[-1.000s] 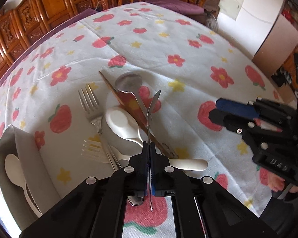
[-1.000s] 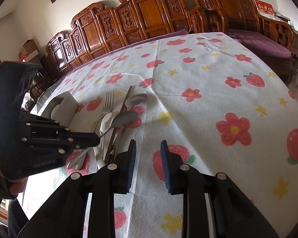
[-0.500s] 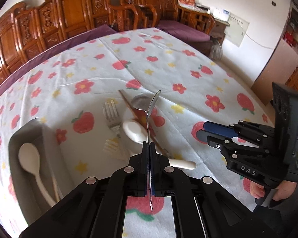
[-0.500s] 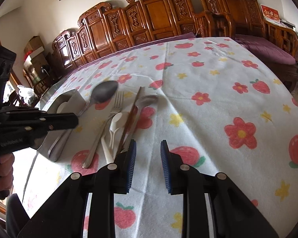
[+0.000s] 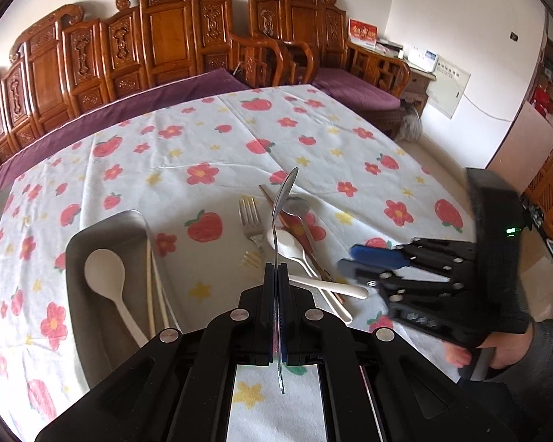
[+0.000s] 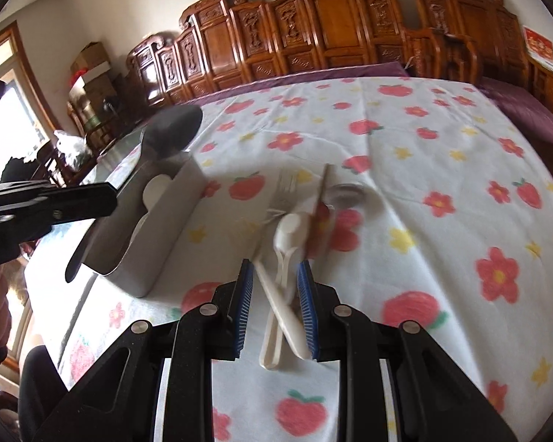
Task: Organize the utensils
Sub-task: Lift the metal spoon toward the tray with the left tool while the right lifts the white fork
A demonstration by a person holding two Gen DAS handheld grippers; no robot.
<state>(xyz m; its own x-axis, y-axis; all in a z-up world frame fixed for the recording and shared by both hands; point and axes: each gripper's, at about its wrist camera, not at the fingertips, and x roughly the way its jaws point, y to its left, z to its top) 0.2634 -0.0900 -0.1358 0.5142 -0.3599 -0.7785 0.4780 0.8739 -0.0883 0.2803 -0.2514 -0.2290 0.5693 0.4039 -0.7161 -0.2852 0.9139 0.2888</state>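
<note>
My left gripper [image 5: 275,269] is shut on a metal spoon [image 5: 282,202], held edge-on above the table with its bowl pointing away. From the right wrist view that spoon [image 6: 173,132] hangs over the grey tray [image 6: 155,235], the left gripper [image 6: 108,195] beside it. The tray [image 5: 103,228] holds a white spoon [image 5: 105,272] and pale chopsticks [image 5: 155,294]. A pile lies on the cloth: a metal fork [image 5: 250,217], a second metal spoon [image 5: 296,206] and a white plastic spoon [image 6: 287,232]. My right gripper [image 6: 274,280] is open, with white handles showing between its fingers.
A floral tablecloth [image 5: 202,147] covers the table. Carved wooden chairs [image 5: 166,37] line the far side. A brown chopstick [image 6: 322,191] lies across the pile. A person's hand [image 5: 497,350] holds the right gripper [image 5: 346,258] to the right of the pile.
My left gripper has risen with the metal spoon and moved left toward the tray. The right gripper has shifted left, so the white handles now lie between its fingers.
</note>
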